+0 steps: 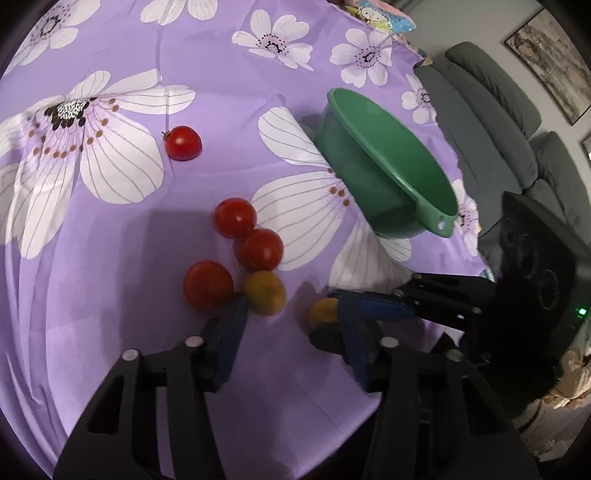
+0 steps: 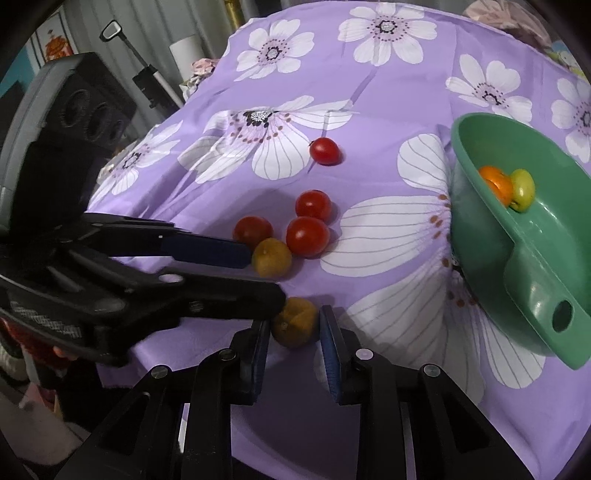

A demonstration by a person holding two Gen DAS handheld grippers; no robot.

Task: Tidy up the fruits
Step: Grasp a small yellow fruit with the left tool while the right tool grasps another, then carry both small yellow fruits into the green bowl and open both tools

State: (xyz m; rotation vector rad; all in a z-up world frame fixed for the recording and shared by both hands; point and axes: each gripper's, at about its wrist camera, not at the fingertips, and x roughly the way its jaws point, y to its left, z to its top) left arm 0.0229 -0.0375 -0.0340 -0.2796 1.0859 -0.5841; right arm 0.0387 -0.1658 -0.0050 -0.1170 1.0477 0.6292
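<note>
Three red cherry tomatoes [image 1: 260,249] and a yellow one [image 1: 265,291] cluster on the purple flowered cloth [image 1: 221,92]; another red tomato [image 1: 183,143] lies apart, farther off. A green bowl [image 1: 388,173] with a handle stands to the right, holding an orange fruit [image 2: 496,184] and a yellow-green one [image 2: 522,189]. My left gripper [image 1: 291,314] is open, its left finger touching the yellow tomato. My right gripper [image 2: 295,325] is open around a second yellow-brown tomato [image 2: 295,326], which also shows in the left wrist view [image 1: 323,312]. The left gripper crosses the right wrist view [image 2: 264,271].
The table's edge drops off at the right in the left wrist view, with a grey sofa [image 1: 491,122] beyond. A black speaker [image 2: 79,107] stands past the table's left edge in the right wrist view. A colourful cushion [image 1: 380,18] lies at the far edge.
</note>
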